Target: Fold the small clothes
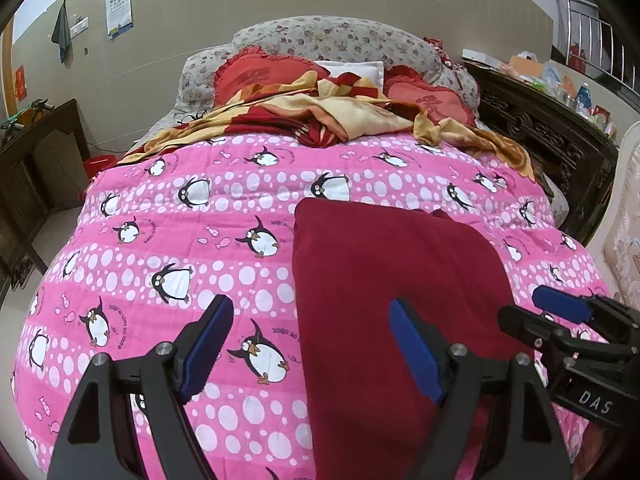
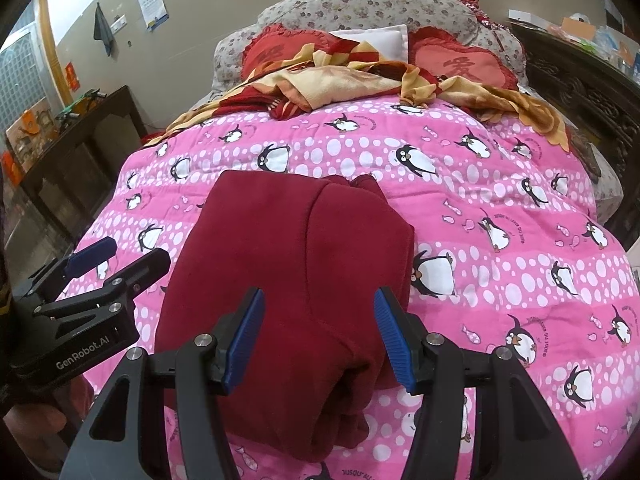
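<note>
Red garment (image 2: 288,280) lies partly folded on the pink quilt (image 2: 500,208). Left gripper (image 1: 312,344) and right gripper (image 2: 320,336) hover with fingers apart, empty. Next fold likely needs both near corners pinched evenly.

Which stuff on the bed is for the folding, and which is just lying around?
For the folding:
- dark red garment, lying partly folded on the pink penguin quilt
- left gripper, open
- right gripper, open

Just lying around:
- red and yellow blanket, crumpled
- two red heart cushions
- white pillow
- eye chart on the wall
</note>
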### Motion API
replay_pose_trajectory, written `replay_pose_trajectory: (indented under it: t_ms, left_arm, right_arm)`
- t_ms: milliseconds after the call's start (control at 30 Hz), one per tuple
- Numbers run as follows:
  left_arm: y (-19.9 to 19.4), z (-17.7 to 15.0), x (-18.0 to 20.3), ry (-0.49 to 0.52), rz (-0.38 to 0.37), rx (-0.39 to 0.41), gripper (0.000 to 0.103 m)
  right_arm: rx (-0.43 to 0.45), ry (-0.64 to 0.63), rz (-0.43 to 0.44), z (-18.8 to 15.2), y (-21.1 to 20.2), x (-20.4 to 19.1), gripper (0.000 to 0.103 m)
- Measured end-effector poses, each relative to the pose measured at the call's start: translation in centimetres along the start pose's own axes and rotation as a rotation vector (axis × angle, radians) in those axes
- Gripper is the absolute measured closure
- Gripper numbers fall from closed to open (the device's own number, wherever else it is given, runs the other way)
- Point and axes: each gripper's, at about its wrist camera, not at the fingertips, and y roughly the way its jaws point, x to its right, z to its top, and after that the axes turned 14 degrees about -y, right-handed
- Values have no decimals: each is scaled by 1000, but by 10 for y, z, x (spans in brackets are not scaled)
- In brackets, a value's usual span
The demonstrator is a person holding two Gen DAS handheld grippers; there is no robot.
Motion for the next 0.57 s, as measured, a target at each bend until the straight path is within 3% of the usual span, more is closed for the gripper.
replay_pose_trajectory:
  t_ms: [400,567]
  left_arm:
    - [0,2,-3,-4,-11,9,19]
    - [4,7,-25,-32,-18,-1,19]
  right_arm:
    - [-8,-20,9,1,3,-4,31]
    - [-17,16,36,0,5,12,31]
